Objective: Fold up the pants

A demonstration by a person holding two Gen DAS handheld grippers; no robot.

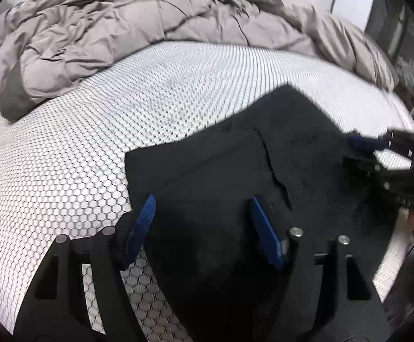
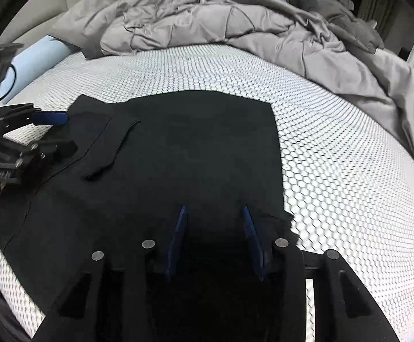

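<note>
While pants lie flat, left gripper gapes above; right gripper half-open above.

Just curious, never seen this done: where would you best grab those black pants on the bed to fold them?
Probably the near edge of the black pants, coming down from above. They lie flat on the mattress, so only a pinched-up edge fits inside a gripper.

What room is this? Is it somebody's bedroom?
Most likely a bedroom, yes. The black pants lie on a bare mattress with a honeycomb pattern, a rumpled grey duvet is pushed to the far side, and a pale blue pillow sits at one edge.
</note>
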